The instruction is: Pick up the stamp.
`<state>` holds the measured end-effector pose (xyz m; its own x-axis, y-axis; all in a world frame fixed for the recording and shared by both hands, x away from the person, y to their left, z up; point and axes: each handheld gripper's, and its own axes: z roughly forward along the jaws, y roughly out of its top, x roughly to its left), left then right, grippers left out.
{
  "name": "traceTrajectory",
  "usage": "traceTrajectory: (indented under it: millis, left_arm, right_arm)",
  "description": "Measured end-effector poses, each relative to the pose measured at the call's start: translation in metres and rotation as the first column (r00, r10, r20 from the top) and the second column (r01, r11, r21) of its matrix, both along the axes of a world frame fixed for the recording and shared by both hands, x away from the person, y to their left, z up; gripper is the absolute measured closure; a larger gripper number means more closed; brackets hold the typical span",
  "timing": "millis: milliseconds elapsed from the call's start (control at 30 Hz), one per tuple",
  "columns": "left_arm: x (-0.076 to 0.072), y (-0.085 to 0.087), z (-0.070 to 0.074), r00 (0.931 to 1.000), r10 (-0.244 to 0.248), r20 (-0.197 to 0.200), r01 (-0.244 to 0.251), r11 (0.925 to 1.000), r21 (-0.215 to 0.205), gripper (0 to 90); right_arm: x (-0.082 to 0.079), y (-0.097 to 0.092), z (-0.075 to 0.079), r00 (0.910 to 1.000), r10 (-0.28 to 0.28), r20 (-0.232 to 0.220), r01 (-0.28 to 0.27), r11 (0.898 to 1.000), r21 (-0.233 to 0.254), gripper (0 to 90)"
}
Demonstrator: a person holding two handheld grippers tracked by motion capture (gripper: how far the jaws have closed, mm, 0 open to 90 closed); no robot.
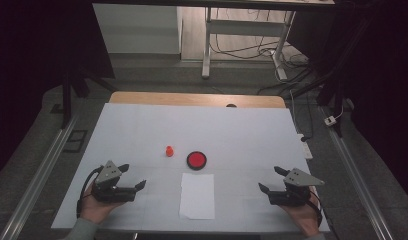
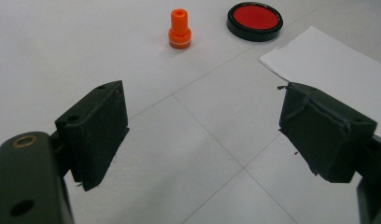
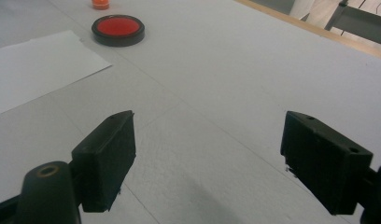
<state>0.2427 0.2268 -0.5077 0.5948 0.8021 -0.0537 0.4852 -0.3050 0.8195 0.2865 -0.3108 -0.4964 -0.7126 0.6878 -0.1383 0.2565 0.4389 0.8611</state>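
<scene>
From above, the white worktop [image 1: 142,130] carries an orange stamp [image 1: 169,150], a red ink pad [image 1: 196,160] just beside it and a paper sheet [image 1: 197,195] nearer the person. The left gripper [image 1: 132,176] and right gripper [image 1: 270,179] sit near the close edge, well apart, with bare surface between.

In the left gripper view, its fingers [image 2: 97,133] stand wide apart, empty; stamp [image 2: 179,29], pad [image 2: 254,20] and sheet [image 2: 333,70] lie ahead, unobstructed.

In the right gripper view, its fingers [image 3: 109,154] are likewise apart and empty; the pad [image 3: 118,29] and sheet [image 3: 34,65] lie ahead to the left.
</scene>
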Motion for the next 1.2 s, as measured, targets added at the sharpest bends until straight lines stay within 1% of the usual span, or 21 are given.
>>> traceTrajectory:
  millis: [33,133,267,467,567,600,867,1133,1200]
  left_arm:
    - [0.0001,-0.0001,0.0001,1.0,-0.001,0.0,0.001,1.0,-0.001,15.8]
    - [0.0003,-0.0009,0.0,1.0,-0.006,0.002,0.006,1.0,0.001,15.9]
    - [0.0001,-0.0012,-0.0005,0.9999,-0.011,0.001,0.011,0.9999,0.006,16.1]
    - [-0.001,-0.0015,-0.0011,0.9999,-0.011,0.005,0.01,0.9998,0.015,16.4]
    - [-0.0012,-0.0012,-0.0012,0.9999,-0.009,0.006,0.009,0.9999,0.012,16.5]
    - [-0.0014,-0.0011,-0.0004,0.9999,-0.009,0.012,0.009,0.9999,0.01,16.5]
    - [-0.0029,-0.0026,-0.0008,0.9999,-0.01,0.01,0.01,0.9998,0.015,16.7]
    - [-0.0041,-0.0022,-0.0002,0.9999,-0.003,0.015,0.003,0.9999,0.012,16.8]
    - [-0.004,-0.0026,0.0002,0.9999,-0.005,0.015,0.005,0.9999,0.012,16.9]
  right_arm:
    - [-0.0001,0.0004,-0.0004,1.0,-0.003,0.001,0.003,1.0,-0.005,18.3]
    - [0.0001,0.0016,-0.0025,0.9999,0.009,-0.006,-0.009,1.0,0.0,19.1]
    - [0.0006,0.0011,-0.0037,0.9999,0.007,-0.012,-0.007,1.0,-0.002,19.4]
    - [0.0,0.0011,-0.0022,1.0,0.008,-0.005,-0.008,1.0,0.01,20.2]
    - [-0.0006,0.0017,-0.0003,0.9999,0.01,0.003,-0.01,1.0,0.011,21.0]
    - [-0.0007,0.0017,0.0,1.0,0.009,0.005,-0.009,1.0,0.01,21.1]
    - [0.0008,0.0022,0.0004,0.9999,0.012,0.006,-0.012,1.0,0.021,22.0]
    - [0.0016,0.004,0.0007,0.9999,0.01,0.003,-0.01,1.0,0.013,23.0]
    - [0.0016,0.0042,0.0011,1.0,0.008,0.004,-0.008,1.0,0.018,23.3]
